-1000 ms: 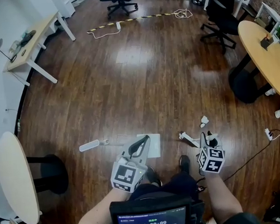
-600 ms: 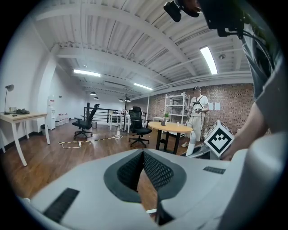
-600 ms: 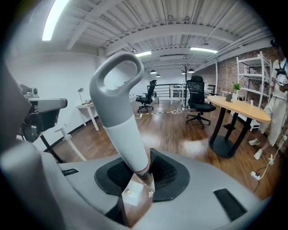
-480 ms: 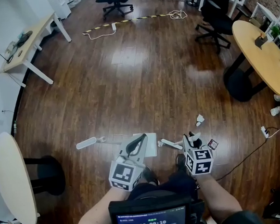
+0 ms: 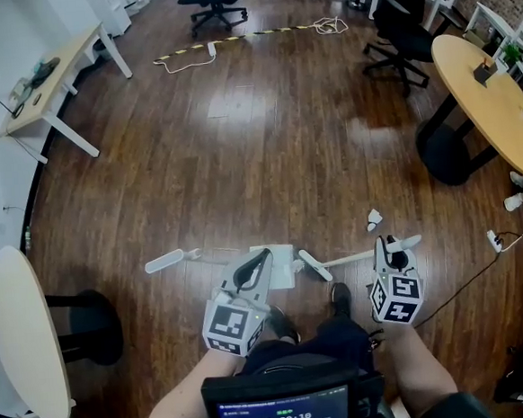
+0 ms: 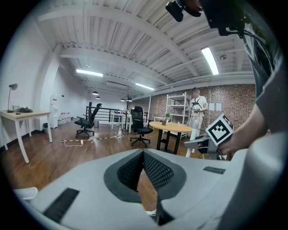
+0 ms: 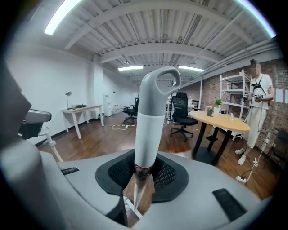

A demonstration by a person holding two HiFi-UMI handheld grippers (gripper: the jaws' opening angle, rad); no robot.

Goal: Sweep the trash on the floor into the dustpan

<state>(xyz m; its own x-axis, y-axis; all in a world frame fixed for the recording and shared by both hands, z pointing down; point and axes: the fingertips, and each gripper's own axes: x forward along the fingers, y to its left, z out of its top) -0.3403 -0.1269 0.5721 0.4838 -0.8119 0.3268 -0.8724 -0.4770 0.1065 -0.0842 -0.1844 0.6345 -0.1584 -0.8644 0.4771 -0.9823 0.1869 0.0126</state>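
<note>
While the crumpled white scrap of trash (image 5: pixel 373 217) is on the dark wood plank floor (image 5: pixel 266 158), the sweep isn't done.

Status:
- Right gripper (image 7: pixel 145 173): jaws clamped on the white-and-grey plastic broom handle with the loop end (image 7: pixel 150 121). The stick runs up between the pads and the grip looks solid.
- In the head view the broom lies low and near horizontal. Its white brush head (image 5: pixel 314 264) sits just beside the right edge of the flat pale square dustpan (image 5: pixel 282 269).
- Left gripper (image 5: pixel 261 265): jaws closed to a narrow V, tips together, right at the dustpan's left edge. Probably pinching the thin rim, but the left gripper view shows only floor and a sliver of white in the gap, so I can't confirm.
- The trash sits to the right of the dustpan, beyond the broom stick and well apart from the brush head. The dustpan surface looks bare.

Left to do, as I read it: get the brush head behind the scrap and drag it left into the dustpan while holding the dustpan flat. Light paper may skip over the lip.
</note>
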